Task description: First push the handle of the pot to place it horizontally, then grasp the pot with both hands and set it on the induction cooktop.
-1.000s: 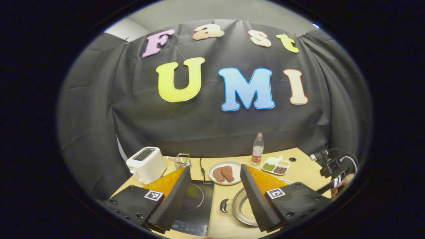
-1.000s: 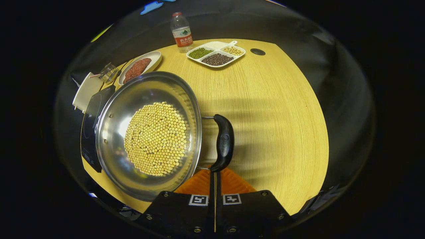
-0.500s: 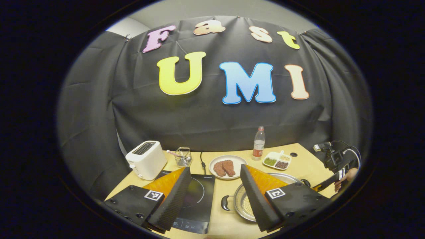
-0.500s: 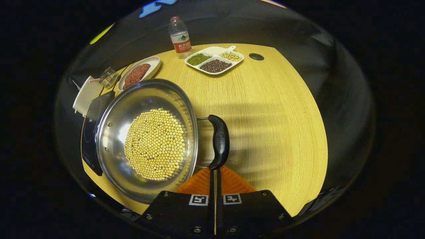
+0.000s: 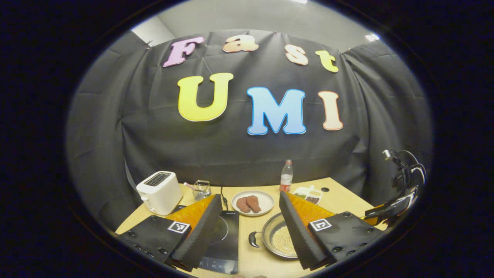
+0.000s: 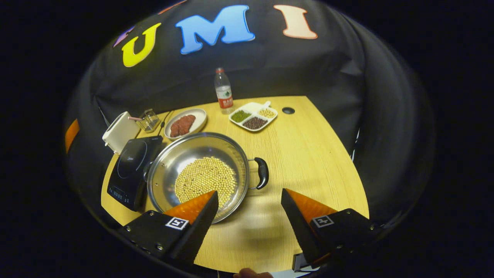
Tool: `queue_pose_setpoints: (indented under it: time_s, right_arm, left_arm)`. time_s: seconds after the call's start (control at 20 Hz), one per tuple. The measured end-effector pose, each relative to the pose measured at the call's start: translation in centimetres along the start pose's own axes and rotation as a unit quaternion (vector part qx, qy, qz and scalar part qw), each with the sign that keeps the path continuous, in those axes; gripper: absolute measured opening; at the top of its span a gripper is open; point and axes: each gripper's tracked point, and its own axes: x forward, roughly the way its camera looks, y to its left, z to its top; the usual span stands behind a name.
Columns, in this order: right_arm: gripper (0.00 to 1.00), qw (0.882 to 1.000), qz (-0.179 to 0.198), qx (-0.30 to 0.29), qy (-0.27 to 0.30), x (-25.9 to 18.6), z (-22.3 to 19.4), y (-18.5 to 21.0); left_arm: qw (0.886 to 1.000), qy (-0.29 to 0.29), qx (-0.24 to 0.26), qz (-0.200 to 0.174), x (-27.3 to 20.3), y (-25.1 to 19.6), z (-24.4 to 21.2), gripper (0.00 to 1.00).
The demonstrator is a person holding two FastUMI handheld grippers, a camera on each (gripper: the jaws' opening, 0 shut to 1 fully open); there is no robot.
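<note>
Right gripper (image 6: 247, 208): closed against the pot handle (image 6: 263, 172) a second ago, now backed off, jaws wide, empty. Push judged done. Pot (image 6: 198, 175): on table at cooktop's (image 6: 131, 170) 3 o'clock, touching. Left gripper (image 5: 250, 216): wide, empty. Left gripper view adds pot's far handle (image 5: 253, 239).

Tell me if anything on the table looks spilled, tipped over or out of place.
Nothing stands out. The pot sits level on the table beside the induction cooktop, its beans all inside, and the bottle stands upright.
</note>
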Motion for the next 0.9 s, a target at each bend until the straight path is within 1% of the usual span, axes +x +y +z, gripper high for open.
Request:
queue_pose_setpoints:
  time_s: [0.05,0.1,0.15,0.25,0.3,0.35,0.45,0.5,0.6,0.7,0.75,0.9]
  right_arm:
    - [1.00,1.000,-0.001,0.002,-0.019,-0.8,0.2,0.3]
    - [1.00,0.999,-0.001,0.004,-0.034,-1.4,0.3,0.5]
    - [1.00,0.999,0.001,0.008,-0.048,-2.0,0.5,0.9]
    - [1.00,0.998,0.003,0.010,-0.069,-2.0,1.0,1.0]
    - [1.00,0.997,0.003,0.007,-0.080,-1.8,1.1,1.0]
    - [1.00,0.996,0.002,0.002,-0.087,-1.2,1.2,0.8]
    - [1.00,0.996,0.001,-0.009,-0.092,0.2,0.9,0.2]
    - [1.00,0.995,0.000,-0.011,-0.095,1.1,1.1,-0.2]
    - [1.00,0.995,-0.003,-0.011,-0.100,3.1,1.4,-0.7]
    - [1.00,0.995,-0.004,-0.010,-0.097,5.1,1.2,-1.3]
    - [1.00,0.995,-0.003,-0.011,-0.096,5.9,1.2,-1.4]
    - [1.00,0.996,-0.003,-0.016,-0.087,8.2,1.1,-1.9]
  left_arm:
    - [1.000,0.004,-0.003,-0.010,-0.2,-0.5,-0.6,1.00]
    - [1.000,0.008,-0.004,-0.015,-0.4,-0.7,-1.1,0.99]
    - [1.000,0.009,-0.004,-0.018,-0.4,-0.7,-1.6,0.96]
    - [1.000,0.012,-0.006,-0.020,-0.1,-1.2,-2.7,0.95]
    - [1.000,0.013,-0.006,-0.020,0.4,-1.5,-3.5,0.92]
    - [1.000,0.018,-0.004,-0.017,1.2,-1.7,-4.5,0.95]
    - [0.999,0.035,-0.001,-0.009,3.1,-2.3,-7.5,0.95]
    - [0.999,0.044,-0.002,-0.005,4.1,-2.5,-9.0,0.93]
    - [0.998,0.064,0.000,0.001,6.5,-2.9,-12.3,0.92]
    - [0.996,0.089,-0.001,0.011,8.6,-2.5,-15.6,0.93]
    - [0.995,0.101,-0.004,0.016,9.5,-2.3,-17.0,0.96]
    - [0.991,0.132,-0.006,0.017,11.4,-2.0,-20.2,0.96]
